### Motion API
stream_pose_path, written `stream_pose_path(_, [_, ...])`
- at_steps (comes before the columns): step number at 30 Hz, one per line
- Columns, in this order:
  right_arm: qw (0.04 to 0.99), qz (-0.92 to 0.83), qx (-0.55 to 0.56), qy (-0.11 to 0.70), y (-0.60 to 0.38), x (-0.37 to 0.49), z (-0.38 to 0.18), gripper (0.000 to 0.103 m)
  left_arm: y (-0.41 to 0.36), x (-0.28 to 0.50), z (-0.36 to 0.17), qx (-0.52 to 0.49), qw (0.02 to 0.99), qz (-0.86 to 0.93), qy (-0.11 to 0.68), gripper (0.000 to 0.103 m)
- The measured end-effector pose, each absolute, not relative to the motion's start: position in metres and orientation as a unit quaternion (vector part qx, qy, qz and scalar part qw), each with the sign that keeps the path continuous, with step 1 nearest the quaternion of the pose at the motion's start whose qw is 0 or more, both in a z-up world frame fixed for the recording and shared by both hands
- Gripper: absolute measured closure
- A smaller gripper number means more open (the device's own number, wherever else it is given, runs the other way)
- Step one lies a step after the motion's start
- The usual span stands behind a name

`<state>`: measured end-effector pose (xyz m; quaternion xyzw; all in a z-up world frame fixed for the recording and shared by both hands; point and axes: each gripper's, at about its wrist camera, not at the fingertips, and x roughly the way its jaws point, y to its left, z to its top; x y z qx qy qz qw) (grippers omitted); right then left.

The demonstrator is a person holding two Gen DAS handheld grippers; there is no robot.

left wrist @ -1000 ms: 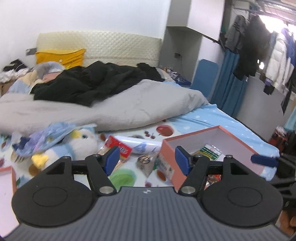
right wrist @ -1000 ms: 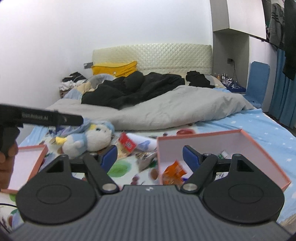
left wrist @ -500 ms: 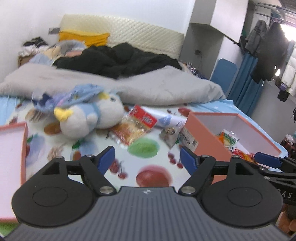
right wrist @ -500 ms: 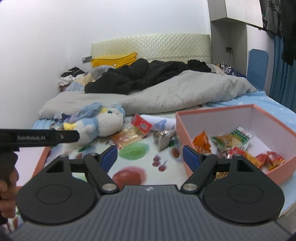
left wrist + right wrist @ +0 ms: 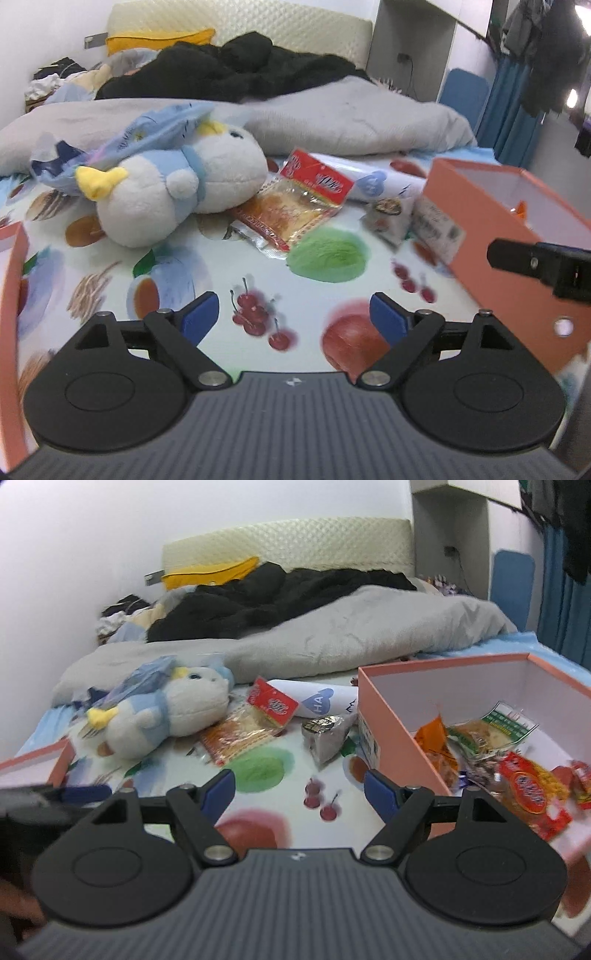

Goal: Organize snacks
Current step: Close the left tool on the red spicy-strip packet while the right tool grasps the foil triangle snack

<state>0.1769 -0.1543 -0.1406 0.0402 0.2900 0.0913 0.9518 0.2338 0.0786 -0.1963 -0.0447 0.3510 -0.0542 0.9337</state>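
A: Orange cardboard box [image 5: 384,716] is seen at the right side of the fruit-print bedsheet [image 5: 266,771], lid off. Several snack packets are held inside: an orange packet [image 5: 437,753], a green-and-white packet [image 5: 495,729] and a red packet [image 5: 532,790].

B: Noted. Which snacks are left loose on the sheet?

A: A clear packet with a red header [image 5: 295,206] is found near the middle, just beside the plush penguin [image 5: 173,195]. A small silver pouch [image 5: 325,734] is seen just beside the box's near corner. A white roll with blue print [image 5: 373,181] lies behind both.

B: And the grippers?

A: The left gripper [image 5: 291,317] is held over the sheet, fingers spread wide, nothing between them. The right gripper [image 5: 299,788] is likewise wide apart and empty, with its right finger in front of the box wall.

B: Anything at the left edge?

A: An orange-rimmed lid [image 5: 11,288] is seen there. Grey duvet [image 5: 351,638] and black clothing [image 5: 229,70] are piled further back.
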Motion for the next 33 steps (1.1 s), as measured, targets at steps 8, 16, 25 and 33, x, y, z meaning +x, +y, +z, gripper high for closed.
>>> stream_pose_path(8, [0.940, 0.091, 0.081, 0.317, -0.146, 0.244, -0.173, 0.025, 0.080, 0.314, -0.237, 0.010, 0.932, -0.060, 0.358, 0.007])
stream_pose_path(16, [0.932, 0.057, 0.101, 0.343, -0.132, 0.290, -0.198, 0.029, 0.081, 0.381, -0.263, 0.020, 0.930, -0.051, 0.363, 0.007])
stream_pose_path(25, [0.934, 0.007, 0.085, 0.347, -0.122, 0.323, -0.215, 0.032, 0.075, 0.418, -0.272, 0.015, 0.933, -0.045, 0.357, 0.003])
stream_pose_path(33, [0.938, -0.003, 0.063, 0.342, -0.115, 0.340, -0.224, 0.038, 0.064, 0.431, -0.275, 0.007, 0.932, -0.010, 0.362, 0.004])
